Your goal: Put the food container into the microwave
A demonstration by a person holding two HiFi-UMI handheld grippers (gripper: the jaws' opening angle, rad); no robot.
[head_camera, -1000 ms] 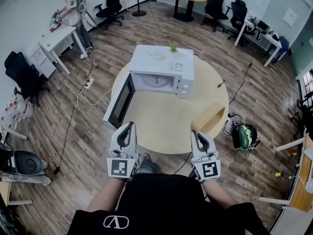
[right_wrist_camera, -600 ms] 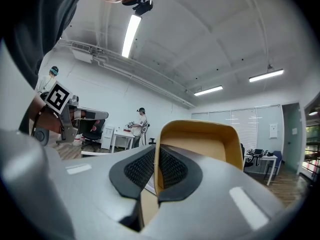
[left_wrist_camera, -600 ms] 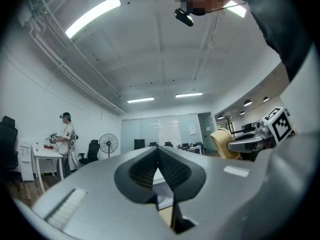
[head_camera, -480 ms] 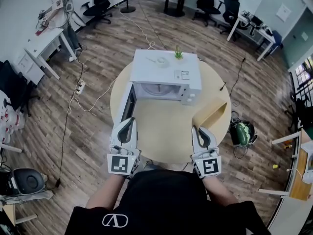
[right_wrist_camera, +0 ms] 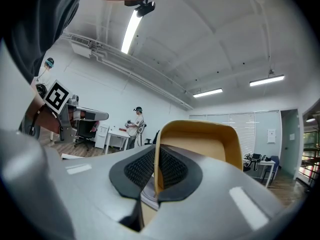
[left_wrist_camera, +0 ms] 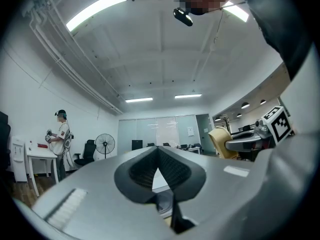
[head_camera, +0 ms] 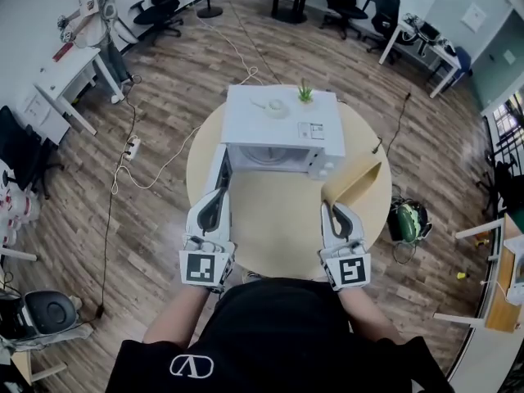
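A white microwave [head_camera: 278,125] stands on the round wooden table [head_camera: 278,219], its door [head_camera: 219,170] swung open to the left and the cavity facing me. My right gripper [head_camera: 332,210] is shut on the rim of a tan food container [head_camera: 354,184], which it holds tilted over the table's right part, short of the microwave. In the right gripper view the container's wall [right_wrist_camera: 200,144] is pinched between the pads of the right gripper [right_wrist_camera: 156,151]. My left gripper [head_camera: 214,196] hovers near the open door's edge; its jaws [left_wrist_camera: 159,151] meet with nothing held.
A small plant [head_camera: 305,94] and a white dish [head_camera: 274,105] sit on top of the microwave. A green bag [head_camera: 407,222] lies on the floor right of the table. A power strip [head_camera: 129,147] with cables lies left. A person [head_camera: 82,11] stands at a far desk.
The microwave has shifted a little rightward and nearer in view, and its open door looks more edge-on. Both grippers keep their places; the right one still holds the container.
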